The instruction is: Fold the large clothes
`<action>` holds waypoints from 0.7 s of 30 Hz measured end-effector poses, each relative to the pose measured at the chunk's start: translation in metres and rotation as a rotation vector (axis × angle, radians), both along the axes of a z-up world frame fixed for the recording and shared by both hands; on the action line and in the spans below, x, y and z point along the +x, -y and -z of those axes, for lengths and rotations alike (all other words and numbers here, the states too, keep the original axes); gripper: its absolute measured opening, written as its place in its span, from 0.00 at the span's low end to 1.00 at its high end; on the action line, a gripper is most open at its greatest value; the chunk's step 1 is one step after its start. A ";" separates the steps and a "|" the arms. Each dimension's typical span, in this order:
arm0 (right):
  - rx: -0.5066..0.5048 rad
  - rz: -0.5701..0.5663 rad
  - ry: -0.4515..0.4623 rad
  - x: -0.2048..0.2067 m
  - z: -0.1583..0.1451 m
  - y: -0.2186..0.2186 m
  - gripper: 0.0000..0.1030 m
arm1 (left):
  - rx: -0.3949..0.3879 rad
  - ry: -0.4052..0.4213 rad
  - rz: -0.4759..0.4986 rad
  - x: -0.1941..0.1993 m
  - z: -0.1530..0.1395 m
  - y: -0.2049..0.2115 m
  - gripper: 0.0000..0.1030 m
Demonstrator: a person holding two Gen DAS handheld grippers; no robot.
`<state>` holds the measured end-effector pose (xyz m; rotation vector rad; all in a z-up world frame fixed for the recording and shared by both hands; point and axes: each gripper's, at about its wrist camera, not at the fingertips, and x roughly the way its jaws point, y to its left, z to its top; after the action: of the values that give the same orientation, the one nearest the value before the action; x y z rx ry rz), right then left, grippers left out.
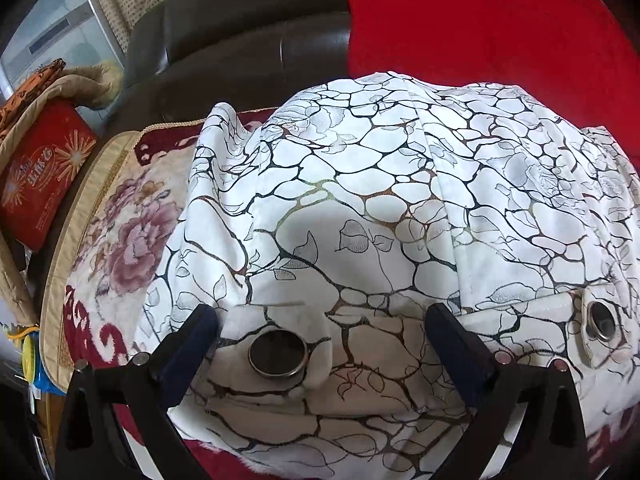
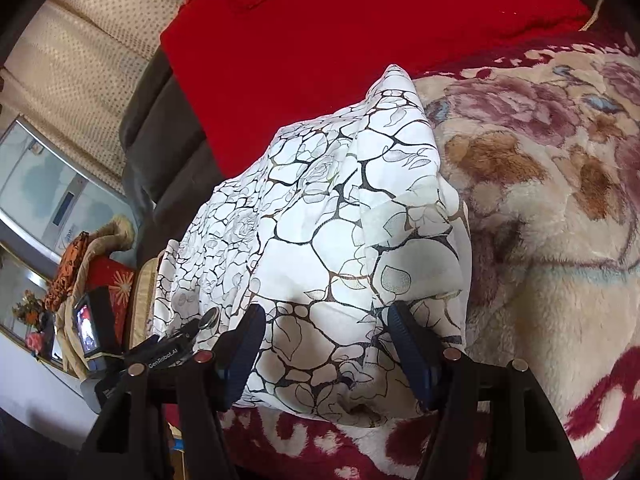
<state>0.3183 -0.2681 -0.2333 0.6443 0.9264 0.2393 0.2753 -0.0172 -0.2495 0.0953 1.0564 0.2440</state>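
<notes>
White patterned cloth (image 1: 360, 200) lies bunched on the floral blanket (image 1: 132, 232), red sheet (image 1: 480, 20) at 12 o'clock. Left wrist view: left gripper (image 1: 320, 320) spread wide, fingers straddling the cloth's near edge, metal eyelet (image 1: 278, 354) between them. Right wrist view: right gripper (image 2: 324, 332) apart too, over cloth (image 2: 340, 220); left gripper at 9 o'clock.

Your left gripper (image 1: 320, 316) hovers low with both fingers spread wide, pointing toward the far side. Your right gripper (image 2: 326, 320) sits just beside it to the right, likewise spread, closed on nothing.
</notes>
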 end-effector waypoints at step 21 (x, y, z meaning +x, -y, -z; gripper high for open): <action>-0.010 -0.003 0.001 -0.002 0.000 -0.001 0.65 | -0.790 0.090 -0.374 -0.103 0.021 -0.135 1.00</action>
<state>0.3167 -0.2672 -0.2336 0.6336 0.9273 0.2379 0.1723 0.1183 -0.2701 -0.8221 1.0113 0.1503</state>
